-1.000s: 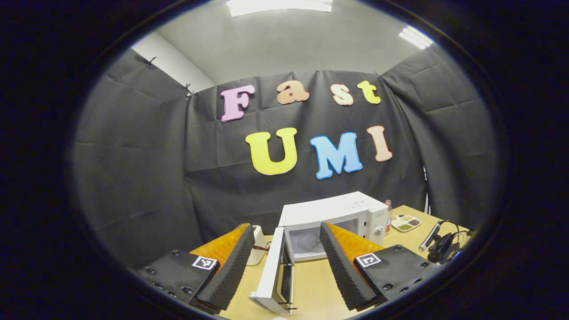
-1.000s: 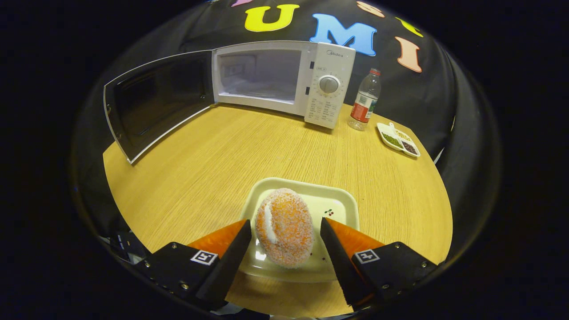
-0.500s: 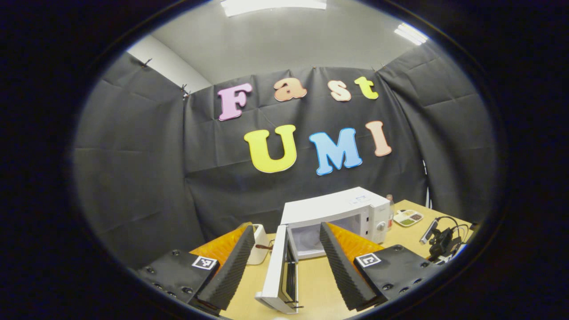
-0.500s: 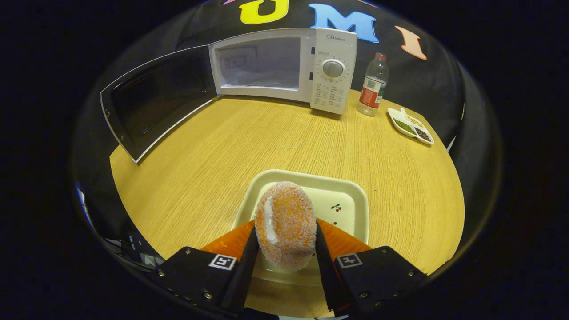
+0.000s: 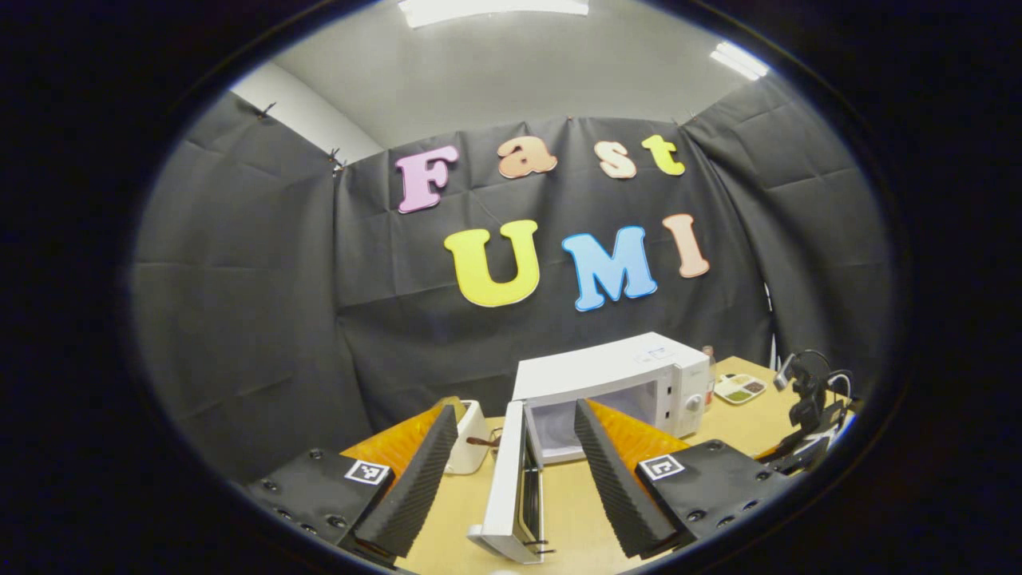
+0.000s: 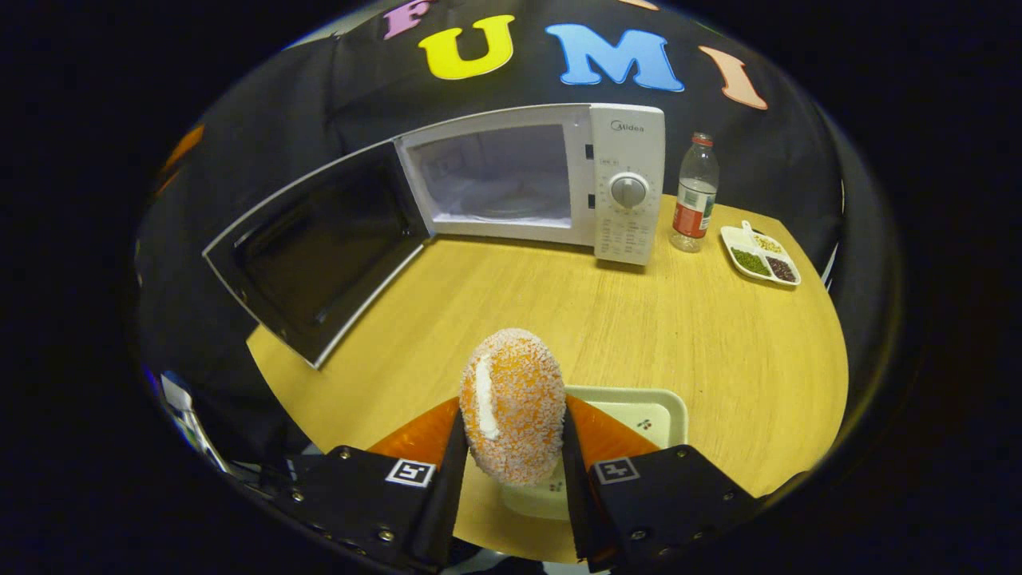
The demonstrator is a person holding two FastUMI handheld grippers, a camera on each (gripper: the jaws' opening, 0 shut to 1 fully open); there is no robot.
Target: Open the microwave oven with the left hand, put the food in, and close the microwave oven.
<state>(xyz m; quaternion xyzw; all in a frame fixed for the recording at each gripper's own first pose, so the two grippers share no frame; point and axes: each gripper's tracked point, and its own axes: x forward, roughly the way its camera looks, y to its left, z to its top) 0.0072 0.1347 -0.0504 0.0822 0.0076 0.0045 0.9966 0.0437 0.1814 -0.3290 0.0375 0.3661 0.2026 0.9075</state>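
Note:
A white microwave oven (image 6: 551,180) stands at the back of the round wooden table (image 6: 703,335), its door (image 6: 319,247) swung wide open to the left and its cavity bare. My right gripper (image 6: 511,435) is shut on a sugar-coated orange doughnut (image 6: 511,407), held upright above the cream tray (image 6: 639,415). In the left gripper view my left gripper (image 5: 511,471) is open and holds nothing; the microwave (image 5: 615,383) and its open door (image 5: 511,495), seen edge-on, lie ahead between its fingers.
A plastic bottle (image 6: 695,196) with a red label stands right of the microwave, and a white divided dish (image 6: 758,255) of beans lies beyond it. A small white object (image 5: 467,439) sits left of the door. The other gripper (image 5: 806,399) shows at the far right.
My right gripper closed on the doughnut and lifted it off the tray, tilting up toward the microwave. The left gripper stayed open and shifted only slightly.

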